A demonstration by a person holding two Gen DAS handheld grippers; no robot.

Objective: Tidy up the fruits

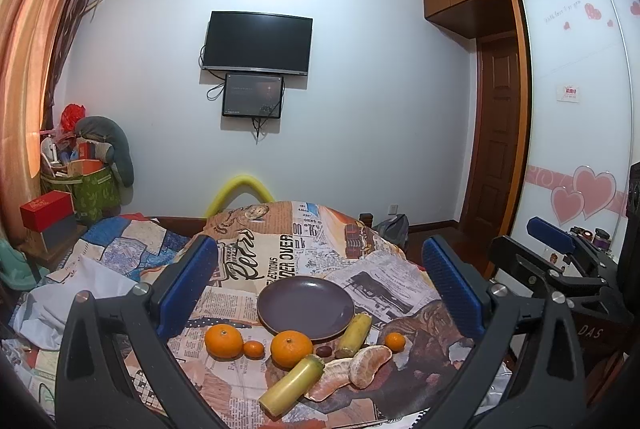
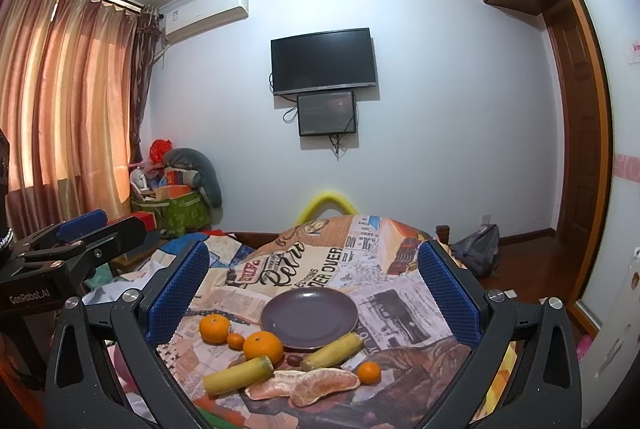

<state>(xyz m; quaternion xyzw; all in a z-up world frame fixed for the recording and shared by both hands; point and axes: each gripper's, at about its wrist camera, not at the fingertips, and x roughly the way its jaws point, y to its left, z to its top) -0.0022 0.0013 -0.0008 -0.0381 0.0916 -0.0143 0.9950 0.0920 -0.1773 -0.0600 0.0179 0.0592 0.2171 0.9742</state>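
A dark purple plate (image 1: 306, 303) (image 2: 309, 317) lies bare on a newspaper-print cloth. In front of it lie two large oranges (image 1: 291, 347) (image 2: 263, 347), two small oranges (image 1: 395, 341) (image 2: 369, 372), two yellow-green cane pieces (image 1: 292, 385) (image 2: 238, 375), two peeled citrus segments (image 1: 369, 365) (image 2: 324, 385) and a small dark red fruit (image 1: 324, 351) (image 2: 294, 360). My left gripper (image 1: 320, 285) is open and empty, above and short of the fruit. My right gripper (image 2: 316, 289) is open and empty too, and shows at the right of the left wrist view (image 1: 552, 241).
The cloth-covered table (image 1: 256, 249) stands over a patchwork quilt (image 1: 128, 245). A green bag of clutter (image 2: 180, 209) and red box (image 1: 46, 209) sit at the left. A grey backpack (image 2: 478, 249) lies on the floor right. Wardrobe doors (image 1: 580, 109) stand right.
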